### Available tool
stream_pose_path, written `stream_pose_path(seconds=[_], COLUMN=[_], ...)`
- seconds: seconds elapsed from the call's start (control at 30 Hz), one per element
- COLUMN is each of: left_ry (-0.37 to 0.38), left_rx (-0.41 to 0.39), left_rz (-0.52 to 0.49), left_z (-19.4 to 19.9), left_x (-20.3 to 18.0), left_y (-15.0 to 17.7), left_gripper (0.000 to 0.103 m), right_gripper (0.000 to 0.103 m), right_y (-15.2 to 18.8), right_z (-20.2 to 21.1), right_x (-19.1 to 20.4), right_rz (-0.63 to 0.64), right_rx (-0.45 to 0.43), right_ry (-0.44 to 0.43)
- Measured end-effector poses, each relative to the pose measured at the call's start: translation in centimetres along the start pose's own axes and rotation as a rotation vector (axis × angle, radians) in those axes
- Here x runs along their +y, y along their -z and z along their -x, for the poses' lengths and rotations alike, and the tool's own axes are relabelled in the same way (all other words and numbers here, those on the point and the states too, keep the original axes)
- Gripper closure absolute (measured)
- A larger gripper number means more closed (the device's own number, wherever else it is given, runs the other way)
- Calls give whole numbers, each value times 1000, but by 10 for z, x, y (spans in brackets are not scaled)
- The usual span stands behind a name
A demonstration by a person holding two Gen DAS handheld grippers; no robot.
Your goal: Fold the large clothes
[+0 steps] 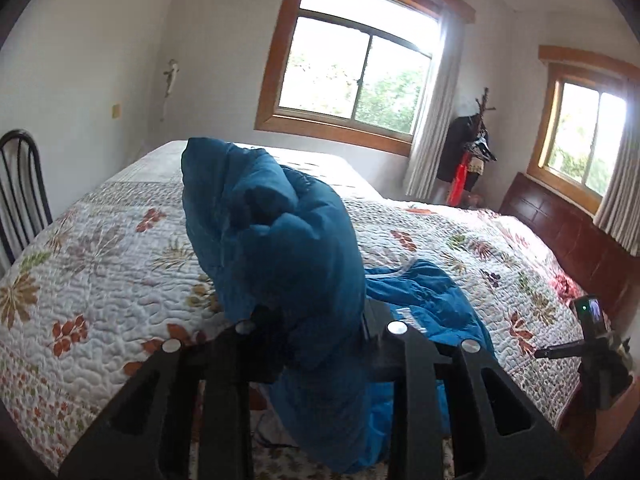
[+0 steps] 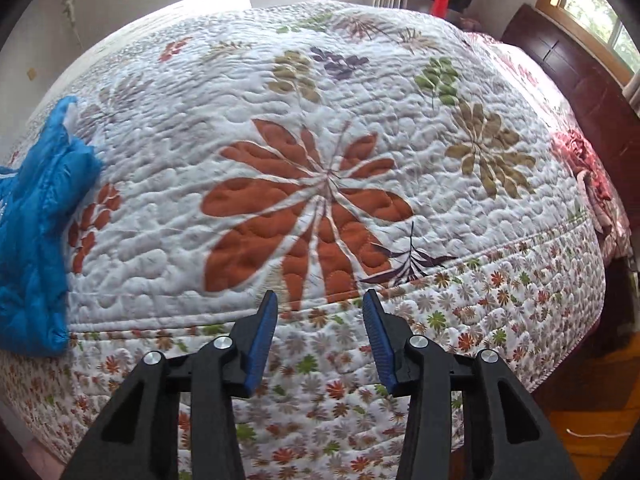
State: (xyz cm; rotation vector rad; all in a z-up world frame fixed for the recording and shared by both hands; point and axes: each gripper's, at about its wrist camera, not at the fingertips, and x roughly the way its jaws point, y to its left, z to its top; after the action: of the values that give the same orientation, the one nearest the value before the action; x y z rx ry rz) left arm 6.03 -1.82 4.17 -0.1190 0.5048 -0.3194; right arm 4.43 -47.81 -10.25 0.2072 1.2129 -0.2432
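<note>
A blue puffy jacket (image 1: 280, 248) is bunched up and lifted above the bed in the left wrist view. My left gripper (image 1: 320, 336) is shut on the jacket, whose fabric hides the fingertips. The rest of the jacket trails down to the quilt at the right (image 1: 424, 300). In the right wrist view, part of the blue jacket (image 2: 36, 232) lies at the left, over the bed's front edge. My right gripper (image 2: 320, 320) is open and empty, with blue pads (image 2: 262, 340), over the front edge of the quilt, apart from the jacket.
The bed has a white floral quilt (image 2: 340, 184) and a dark wooden headboard (image 2: 580, 76) at the right. A black chair (image 1: 20, 192) stands left of the bed. A coat rack (image 1: 472, 148) stands by the windows. A camera on a tripod (image 1: 592, 320) stands at the right.
</note>
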Motion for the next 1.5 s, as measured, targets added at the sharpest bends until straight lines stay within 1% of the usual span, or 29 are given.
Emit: stream_pose_path(seconds=[0.13,0.2,0.33,0.47,0.6,0.67,0.8,0.83,0.9,1.0,1.07,1.1,1.17,1.2,1.23,1.27,1.3,1.33,1.37,1.43,1.47,1.5], left_ry=[69,107,163,166,157,165,172,178,206,249,277,284,307,298,271,244,210,153,90,-7,-32,-54], left_rx=[68,120,224,296,315,320,323,327,328,339,335,322,270,241,216,198,186,187,200,244,270,294], left_rz=[-114,-154,-233,-287,-309,-295,-272,-275,-250,-208,-178,-167,-141,-125,-113,-99,-88,-83,-76,-57,-49,-42], left_z=[-27,-45,-82,-110,-117,-119,-115,-112,-102,-82,-65,-54,-29,-18,-10,-5,-4,-8,-14,-35,-45,-56], left_x=[-55,-79,-115,-131,-133,-132,-129,-129,-126,-120,-114,-110,-100,-92,-85,-77,-68,-60,-51,-32,-20,-15], left_y=[4,10,29,57,71,72,68,66,61,52,46,42,32,25,20,15,10,6,3,0,-2,-3], left_gripper=[76,75,72,69,67,67,65,60,56,48,48,48,42,39,38,38,37,37,37,38,38,39], right_gripper=[59,58,58,58,58,58,58,58,58,57,56,54,51,49,47,41,36,33,30,30,28,25], right_y=[1,2,3,5,5,3,-5,-7,-9,-13,-15,-16,-20,-22,-24,-27,-28,-30,-34,-42,-47,-50], right_z=[-13,-17,-19,-27,-31,-31,-28,-23,-11,11,26,34,54,65,75,84,94,102,108,117,120,121], right_x=[-11,-12,-13,-12,-11,-9,-4,-1,8,33,56,68,93,106,117,128,138,148,158,177,187,197], right_rz=[-30,-31,-35,-38,-38,-40,-42,-41,-27,33,81,103,155,181,204,222,241,260,274,293,307,323], right_rx=[21,24,23,33,38,40,34,22,-3,-42,-63,-73,-110,-129,-147,-163,-175,-184,-187,-178,-169,-157], right_ry=[-29,-29,-34,-34,-26,-21,7,11,-12,-31,-76,-104,-157,-180,-206,-235,-265,-295,-325,-371,-396,-413])
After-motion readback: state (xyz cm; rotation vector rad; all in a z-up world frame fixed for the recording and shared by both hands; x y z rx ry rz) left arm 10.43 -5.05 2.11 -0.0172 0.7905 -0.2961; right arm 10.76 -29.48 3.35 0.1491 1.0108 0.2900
